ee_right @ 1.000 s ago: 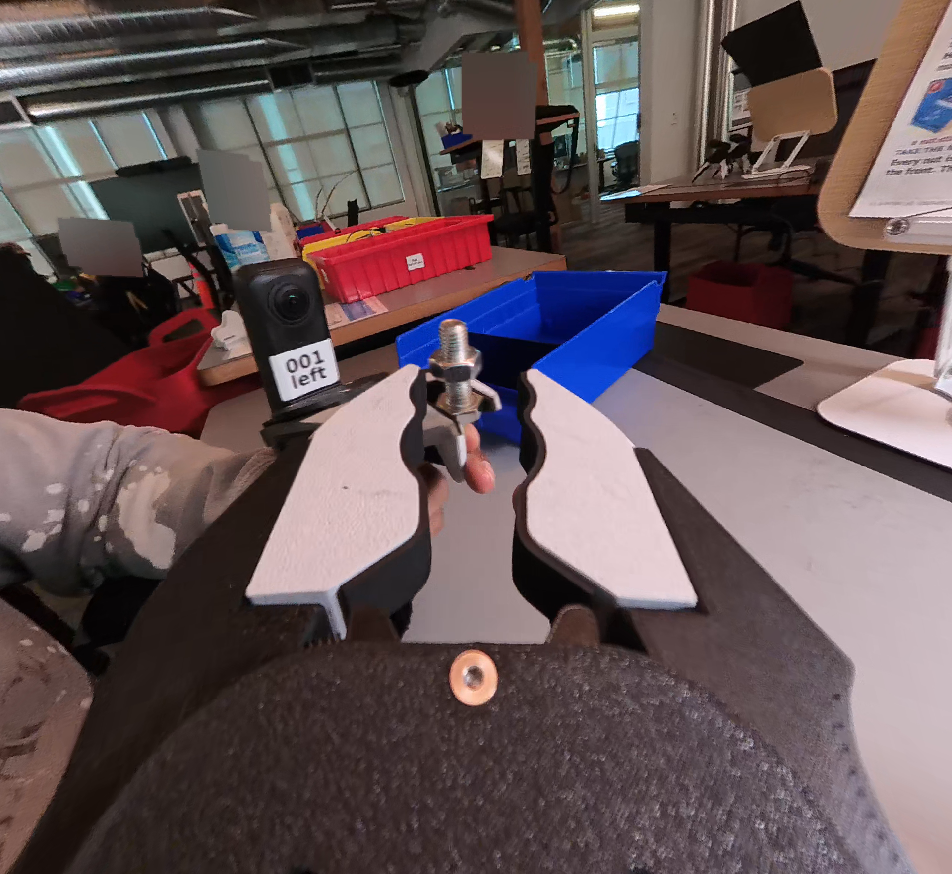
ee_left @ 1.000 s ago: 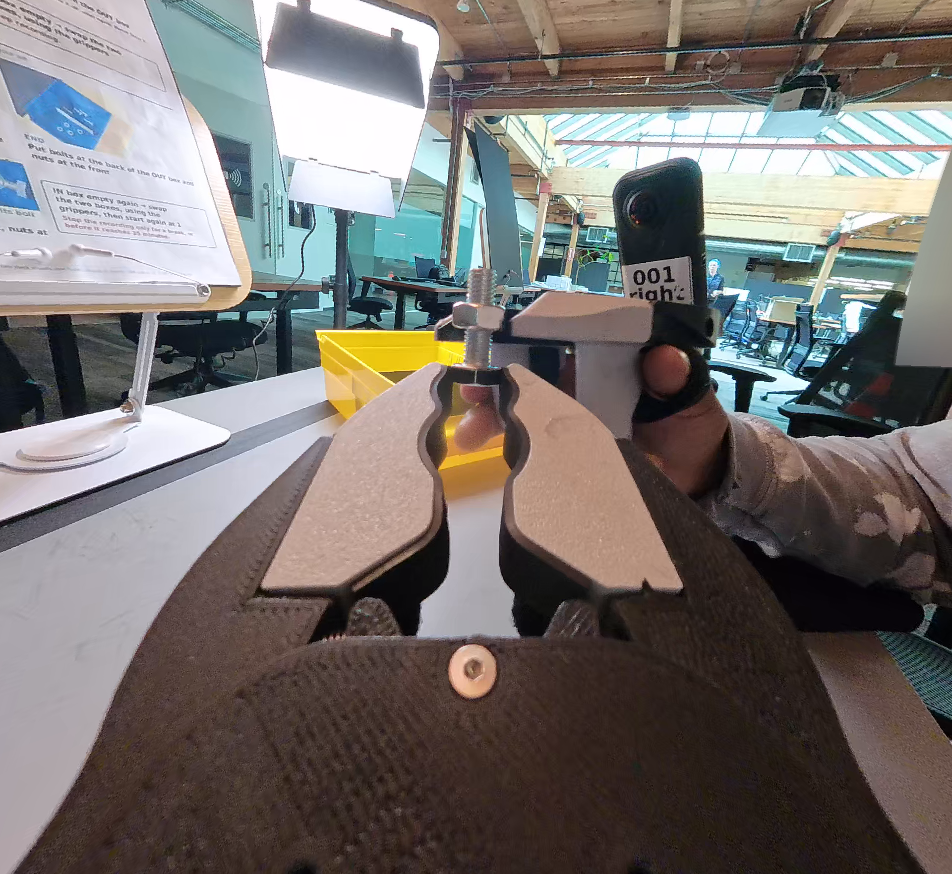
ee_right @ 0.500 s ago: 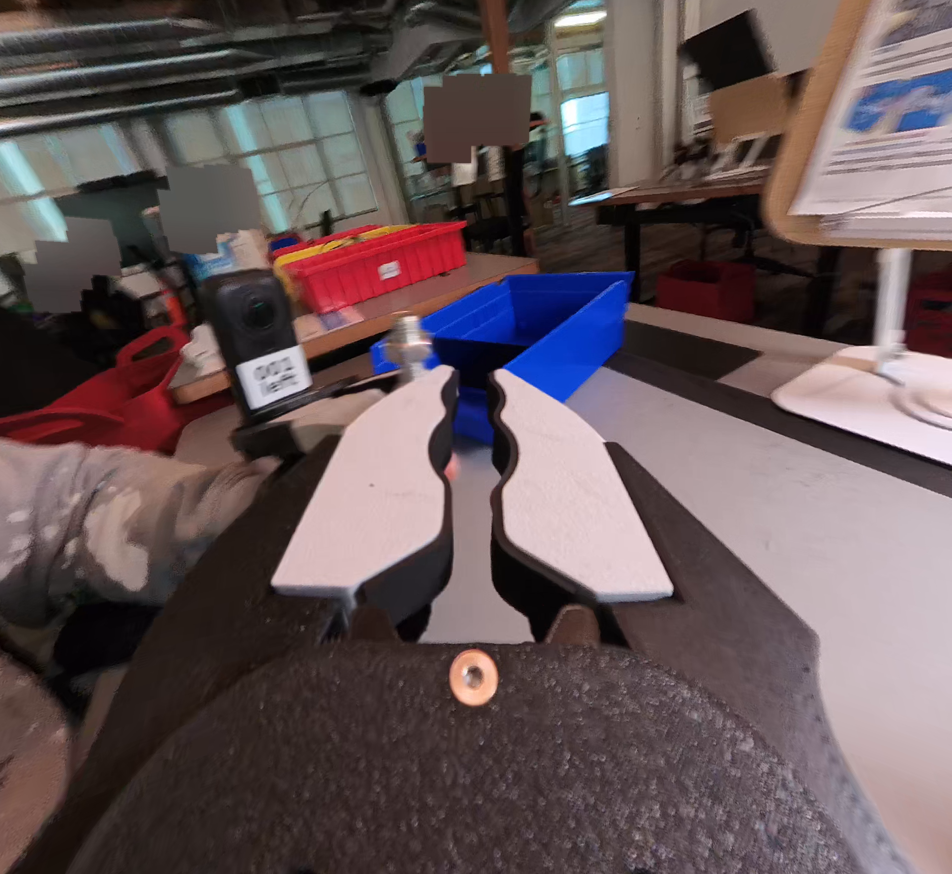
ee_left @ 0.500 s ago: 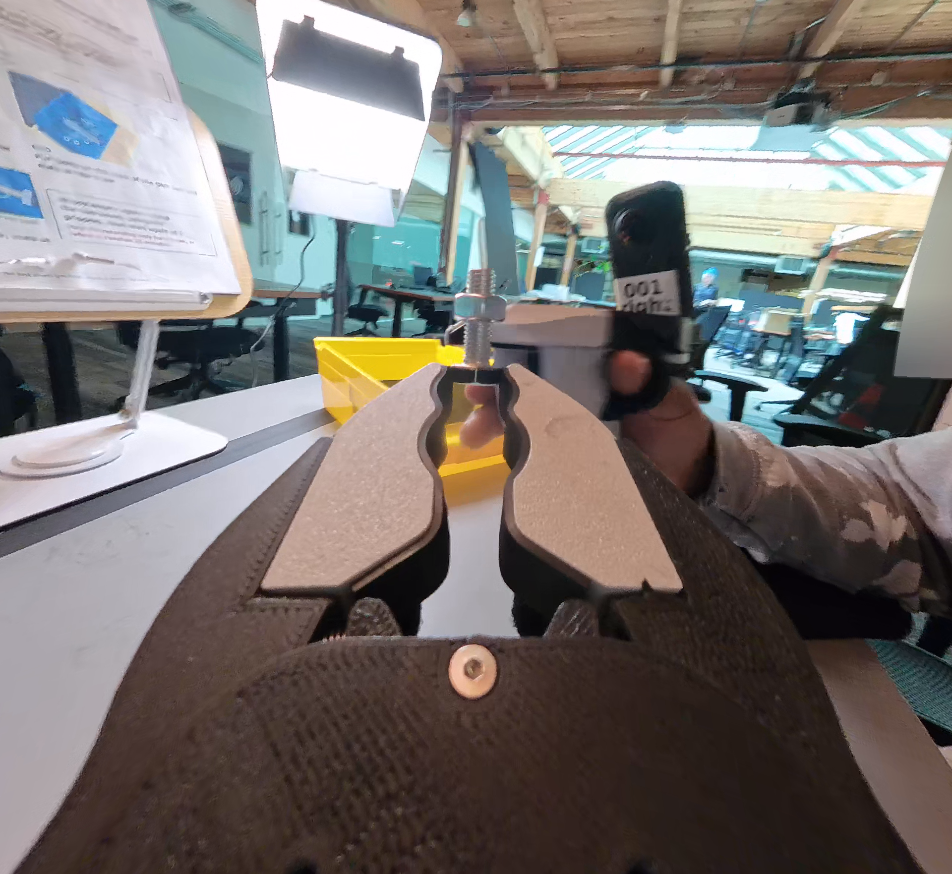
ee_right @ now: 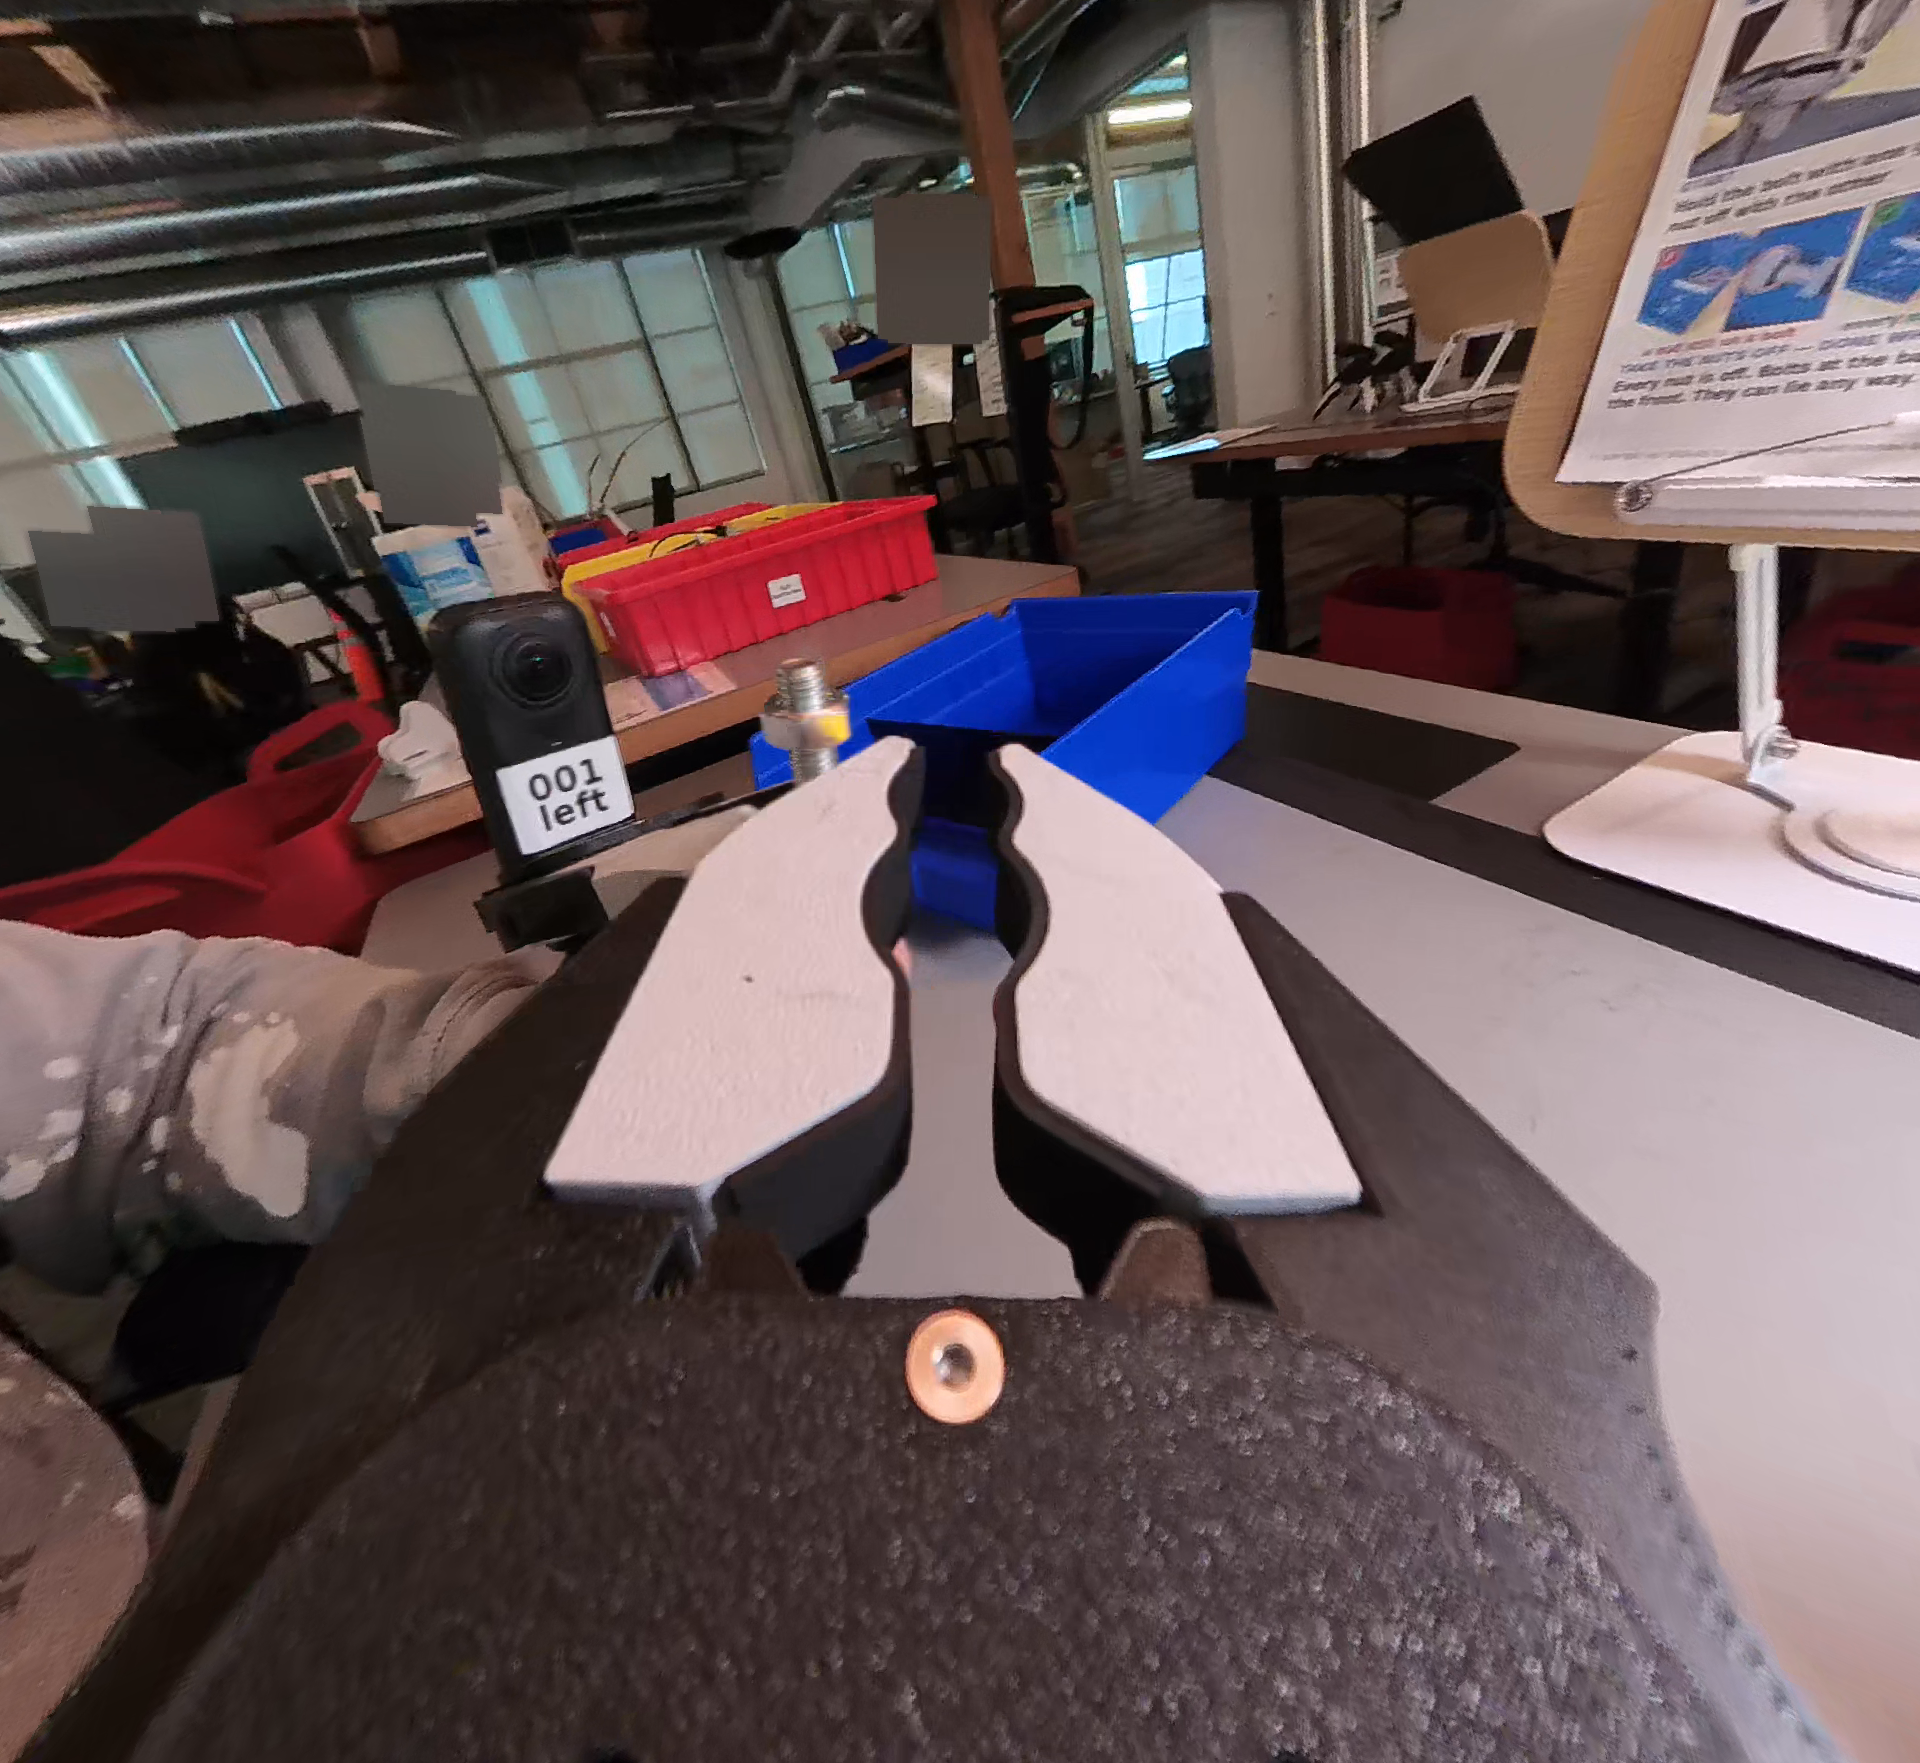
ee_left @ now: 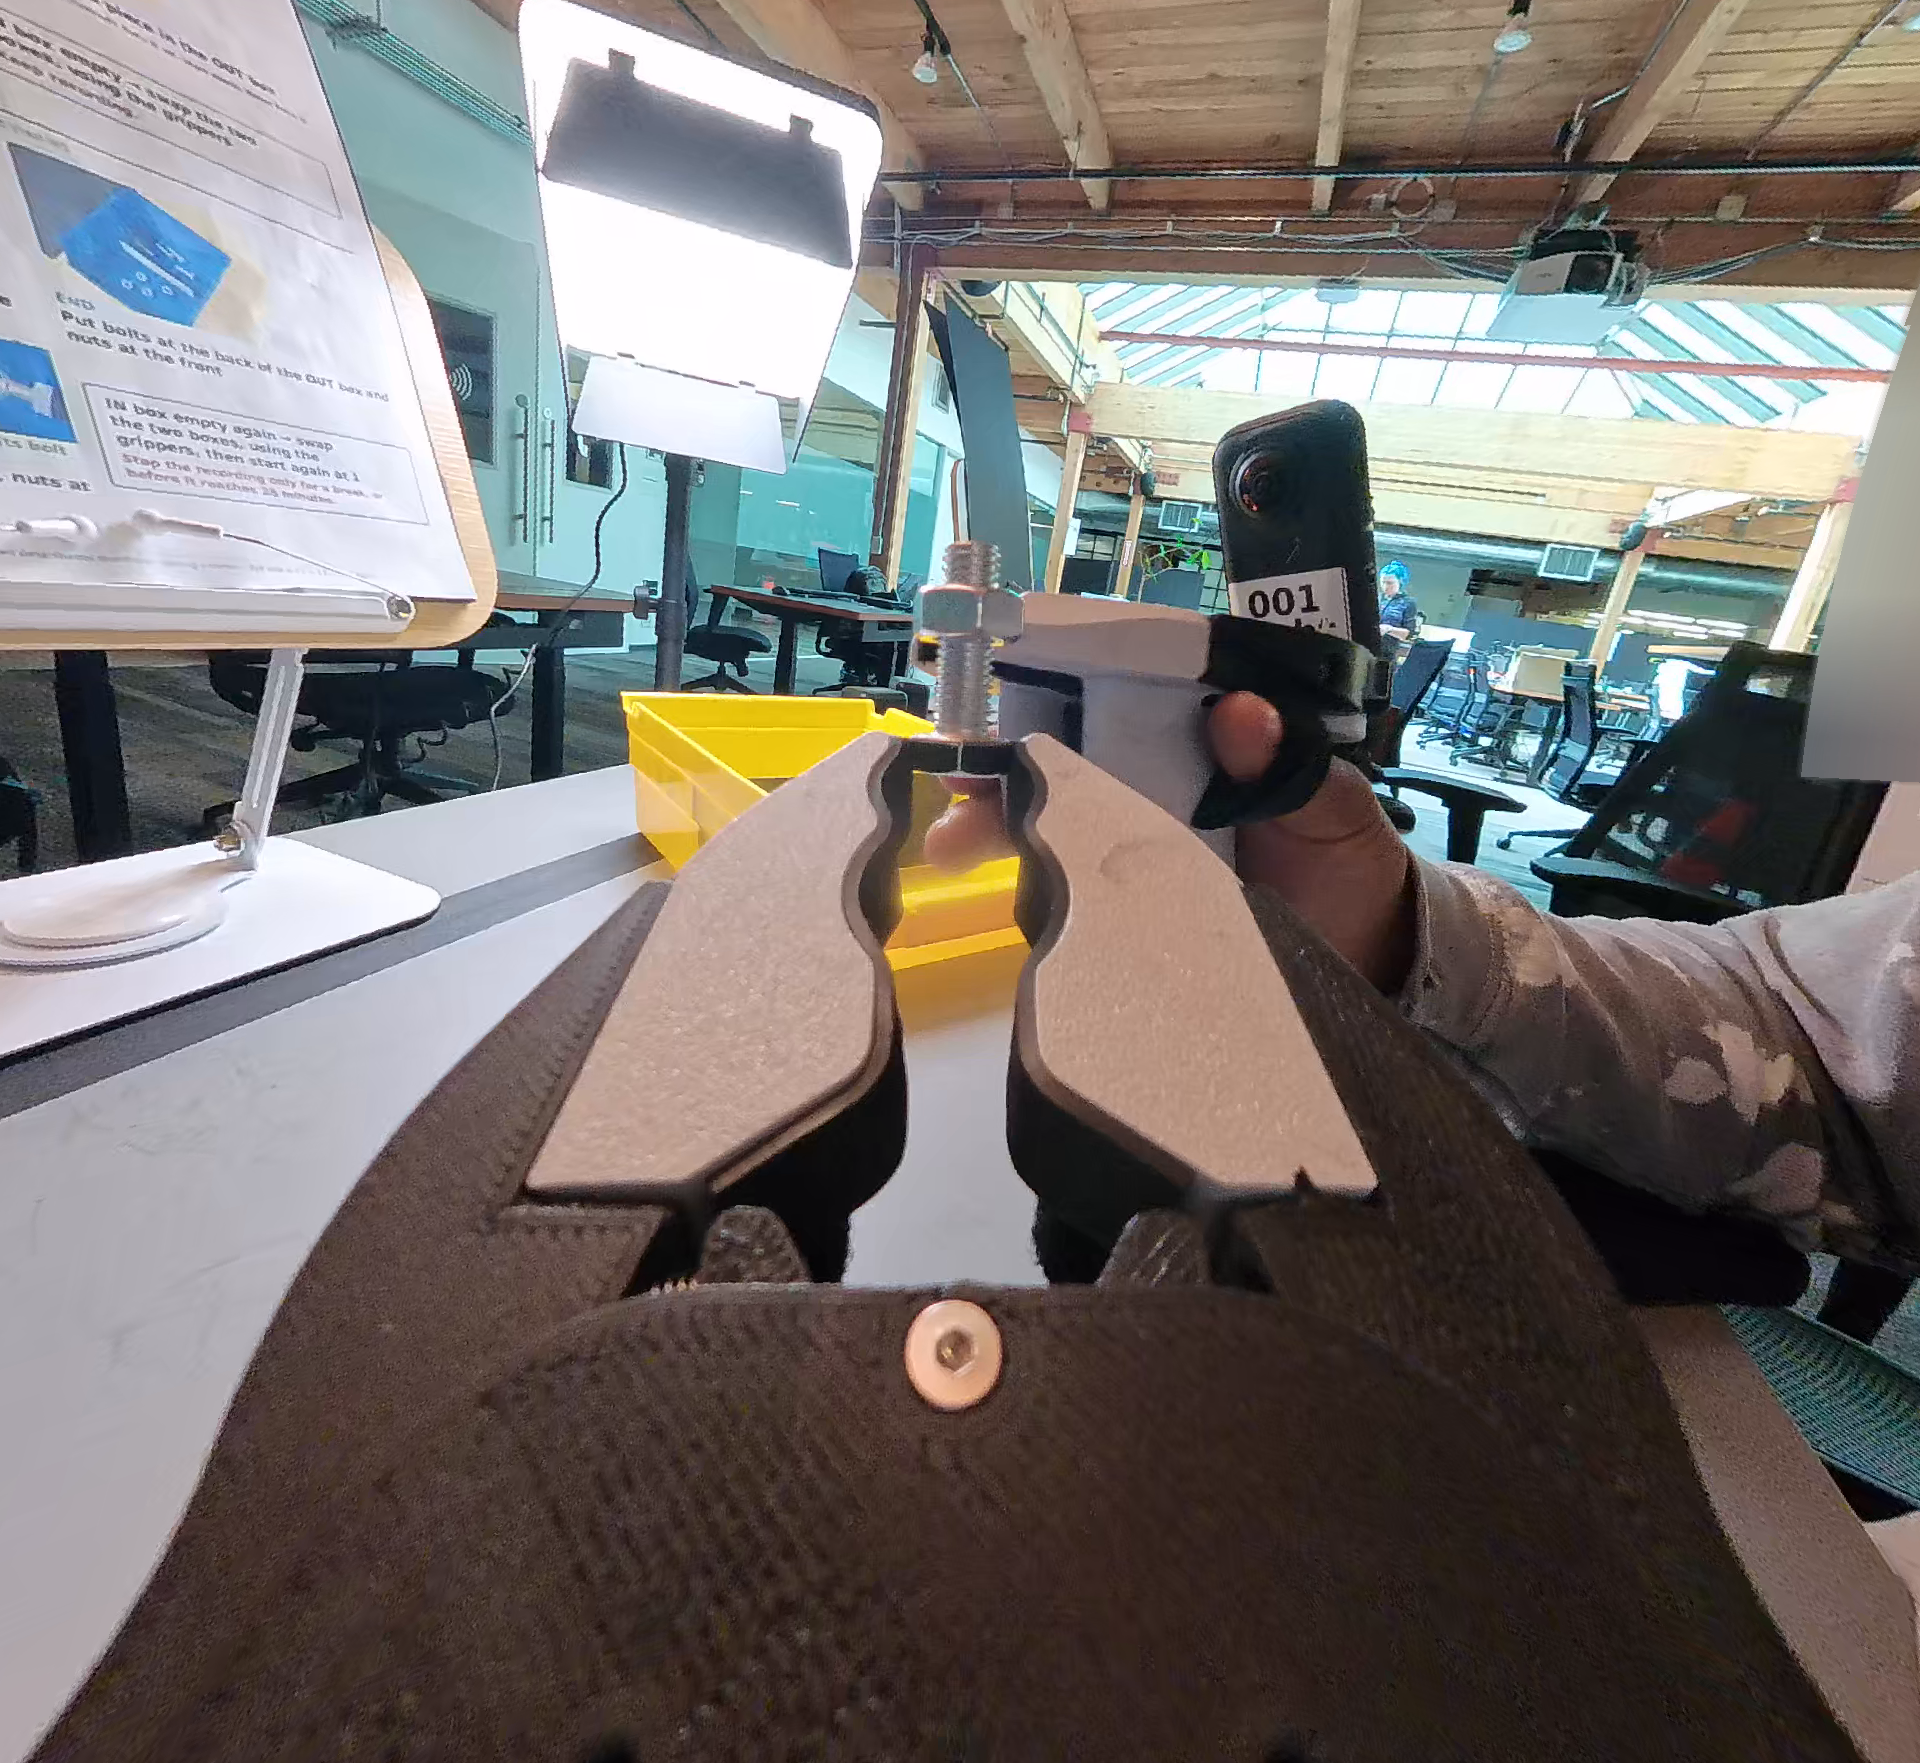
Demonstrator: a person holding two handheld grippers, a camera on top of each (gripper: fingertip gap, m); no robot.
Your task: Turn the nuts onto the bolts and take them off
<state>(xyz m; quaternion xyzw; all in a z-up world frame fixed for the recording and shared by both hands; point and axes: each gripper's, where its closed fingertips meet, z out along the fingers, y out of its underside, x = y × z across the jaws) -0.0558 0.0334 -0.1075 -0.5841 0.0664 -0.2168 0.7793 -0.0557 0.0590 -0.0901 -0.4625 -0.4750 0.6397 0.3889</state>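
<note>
Grey table: bare near you; yellow box and blue box sit farther back.
Left gripper: your jaws pinch the bolt head, upright, nut near its top.
Right gripper: narrow gap, holding nothing, just beside the bolt.

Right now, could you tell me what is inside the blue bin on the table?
The blue bin shows only bare blue inner walls; its floor is hidden by its front wall and the right gripper, so contents cannot be ruled out.

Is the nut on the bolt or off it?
On. The nut sits on the upright bolt, a little thread above it; the left tool grips the bolt's head.
</note>
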